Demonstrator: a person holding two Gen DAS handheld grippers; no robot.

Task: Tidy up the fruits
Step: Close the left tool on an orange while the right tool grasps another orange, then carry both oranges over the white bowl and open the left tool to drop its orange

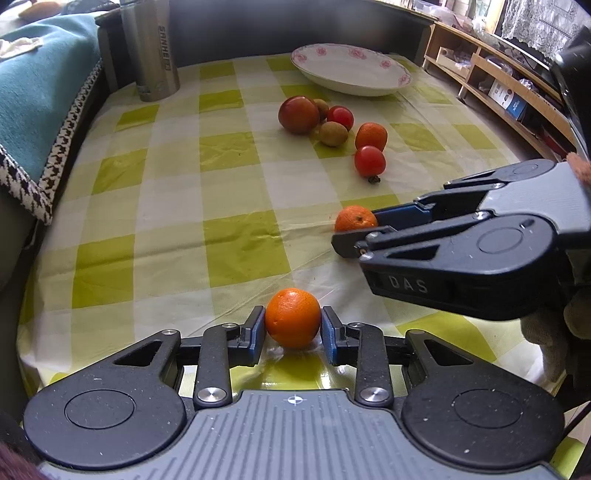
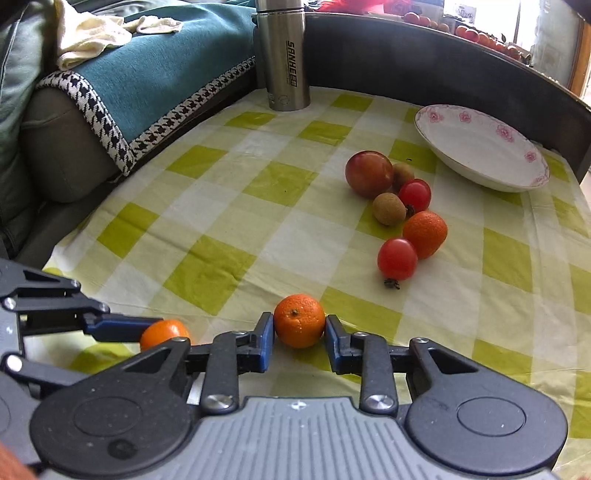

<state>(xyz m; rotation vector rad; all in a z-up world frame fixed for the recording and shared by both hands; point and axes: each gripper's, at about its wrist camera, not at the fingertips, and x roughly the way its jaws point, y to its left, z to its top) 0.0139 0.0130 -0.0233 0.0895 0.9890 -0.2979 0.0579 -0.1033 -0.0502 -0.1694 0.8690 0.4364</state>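
Observation:
In the left wrist view my left gripper (image 1: 293, 314) has both blue pads against a small orange (image 1: 292, 319) that rests on the green checked tablecloth (image 1: 221, 206). To its right my right gripper (image 1: 356, 232) holds a second orange (image 1: 354, 218) the same way; in the right wrist view that gripper (image 2: 300, 321) and its orange (image 2: 299, 322) sit bottom centre. Farther back lies a cluster: a large red fruit (image 1: 298, 113), two kiwis (image 1: 333, 133), two cherry tomatoes (image 1: 370, 160) and a third orange (image 1: 371, 136). A white flowered plate (image 1: 384, 79) stands empty behind them.
A steel flask (image 1: 151, 48) stands at the back left corner. A sofa with a teal throw (image 1: 40, 96) borders the table's left side, and a dark raised edge (image 1: 295, 29) runs along the back. Wooden shelves (image 1: 509, 92) lie off to the right.

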